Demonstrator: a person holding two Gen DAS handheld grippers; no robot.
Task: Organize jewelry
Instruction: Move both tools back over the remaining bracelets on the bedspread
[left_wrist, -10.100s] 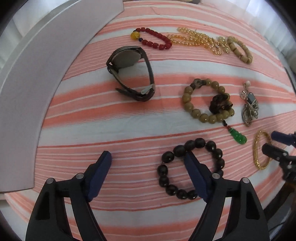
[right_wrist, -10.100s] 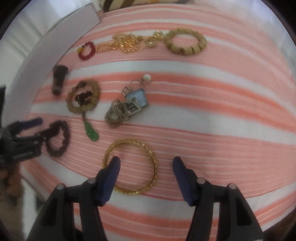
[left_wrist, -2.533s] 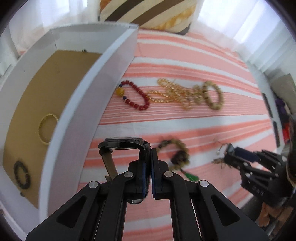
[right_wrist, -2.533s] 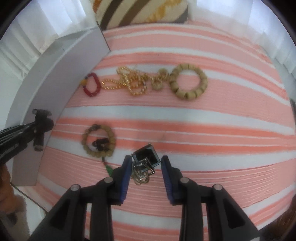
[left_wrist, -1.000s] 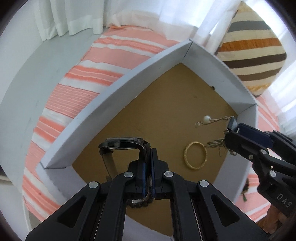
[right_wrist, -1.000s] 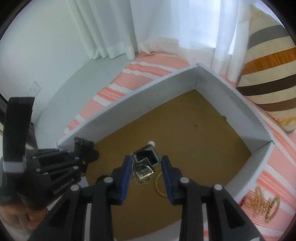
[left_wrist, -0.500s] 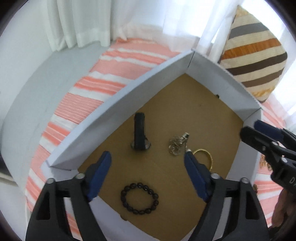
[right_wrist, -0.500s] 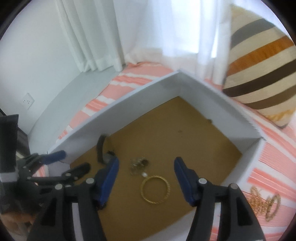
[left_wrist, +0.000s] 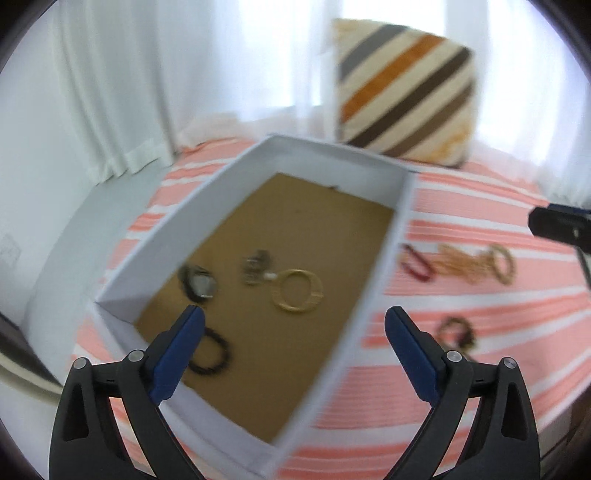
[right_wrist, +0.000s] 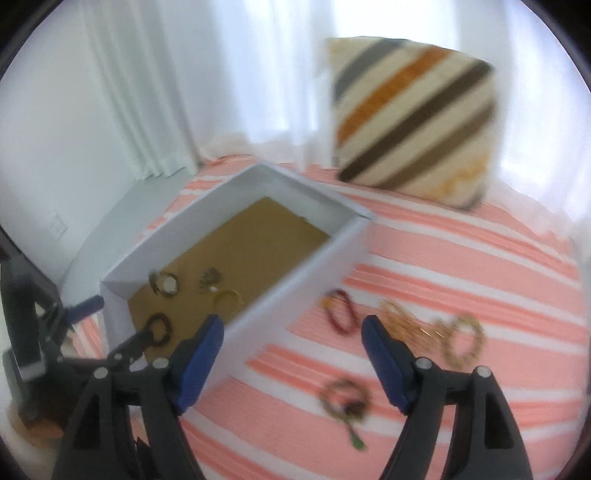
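A white box with a brown floor holds a watch, a silver trinket bundle, a gold bangle and a black bead bracelet. On the striped cloth right of the box lie a red bracelet, a gold bead chain, a tan bead bracelet and a brown bead bracelet with a green pendant. My left gripper is open and empty above the box's near end. My right gripper is open and empty above the box's right wall.
A striped cushion stands behind the box against white curtains. The pink and white striped cloth stretches to the right. The left gripper's body shows at the left edge of the right wrist view.
Both grippers opened and let go: the watch and the trinket bundle now lie in the box. Both grippers have since pulled back and swung right, bringing the cloth's bracelets into view.
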